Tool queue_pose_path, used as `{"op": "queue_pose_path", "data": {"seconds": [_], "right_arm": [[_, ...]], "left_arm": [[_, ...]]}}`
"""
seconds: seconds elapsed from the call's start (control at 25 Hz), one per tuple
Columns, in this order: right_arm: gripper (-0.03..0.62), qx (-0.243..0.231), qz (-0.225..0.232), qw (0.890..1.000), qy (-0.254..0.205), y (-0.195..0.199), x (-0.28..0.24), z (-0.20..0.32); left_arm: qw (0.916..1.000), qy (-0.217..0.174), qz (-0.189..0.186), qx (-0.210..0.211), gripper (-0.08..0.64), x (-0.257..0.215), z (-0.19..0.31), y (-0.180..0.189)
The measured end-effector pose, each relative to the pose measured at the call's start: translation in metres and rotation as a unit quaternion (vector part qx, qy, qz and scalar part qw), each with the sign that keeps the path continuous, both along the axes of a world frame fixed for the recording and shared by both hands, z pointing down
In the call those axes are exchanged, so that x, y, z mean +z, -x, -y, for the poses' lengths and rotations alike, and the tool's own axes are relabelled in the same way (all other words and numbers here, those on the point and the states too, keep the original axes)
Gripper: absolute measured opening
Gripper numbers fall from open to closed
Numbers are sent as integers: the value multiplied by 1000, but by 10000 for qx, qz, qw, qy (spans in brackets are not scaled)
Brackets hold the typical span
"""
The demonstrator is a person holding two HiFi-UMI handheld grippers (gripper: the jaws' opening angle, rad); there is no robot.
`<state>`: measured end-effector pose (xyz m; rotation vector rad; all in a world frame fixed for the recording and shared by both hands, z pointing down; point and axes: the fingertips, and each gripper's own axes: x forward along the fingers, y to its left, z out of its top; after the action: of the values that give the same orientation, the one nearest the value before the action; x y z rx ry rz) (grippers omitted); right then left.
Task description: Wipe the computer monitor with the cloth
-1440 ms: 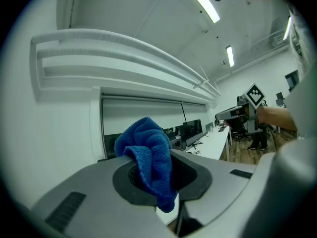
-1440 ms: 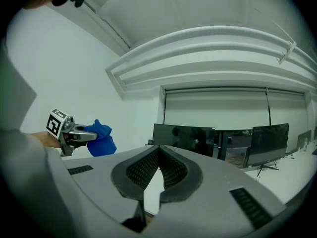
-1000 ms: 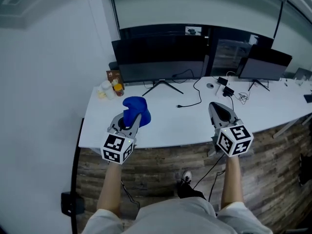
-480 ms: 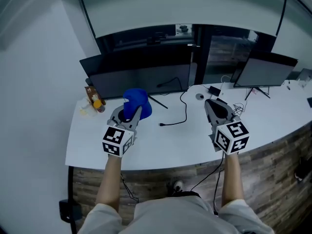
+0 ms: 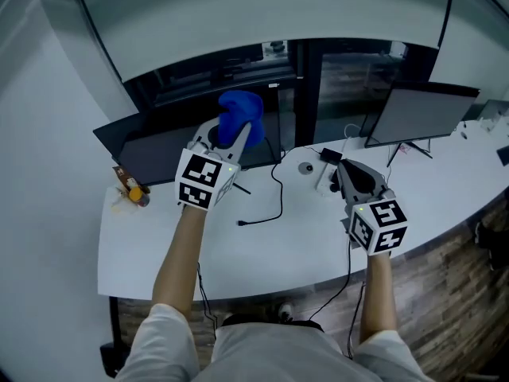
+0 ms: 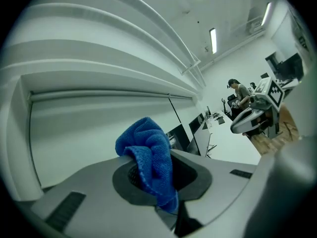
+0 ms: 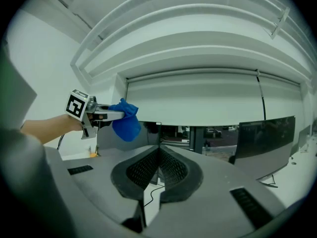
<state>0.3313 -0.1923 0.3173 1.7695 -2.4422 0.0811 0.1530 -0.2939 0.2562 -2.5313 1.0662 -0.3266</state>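
Wiping appears not yet begun: the left gripper (image 5: 235, 134) is clamped on the blue cloth (image 5: 240, 111), held by the top edge of the black monitor (image 5: 159, 148) along the desk's (image 5: 238, 253) far left edge; contact is unclear. The right gripper (image 5: 351, 175) is closed on nothing, above the desk's middle.

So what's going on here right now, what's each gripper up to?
A person stands at a white desk with a gripper in each hand. The left gripper is shut on a blue cloth, held up in front of the top of the dark monitor on the left. Whether the cloth touches the screen isn't clear. The right gripper is shut and empty, hovering over the desk beside a black cable.
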Motion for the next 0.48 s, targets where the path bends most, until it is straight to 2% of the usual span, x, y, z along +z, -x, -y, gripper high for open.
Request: {"op": "queue_pose_path", "data": {"seconds": [0.12,0.32,0.4,0.48], "right_arm": [[14,260,53,9996,3,-19,-1,8],[14,531,38,9986,27,-28,-5,6],[14,616,-26,9981,71,-30,-4,5],[14,721,-21,9974,67,-31,-4,3]], "left_arm": [[9996,-150,143,184,66,-13,29,-34],[9986,-117,324,391,66,-29,73,-70],[9979,-159,526,329,67,-31,94,-81],[9964,-171,827,96,67,-27,119,-86]]}}
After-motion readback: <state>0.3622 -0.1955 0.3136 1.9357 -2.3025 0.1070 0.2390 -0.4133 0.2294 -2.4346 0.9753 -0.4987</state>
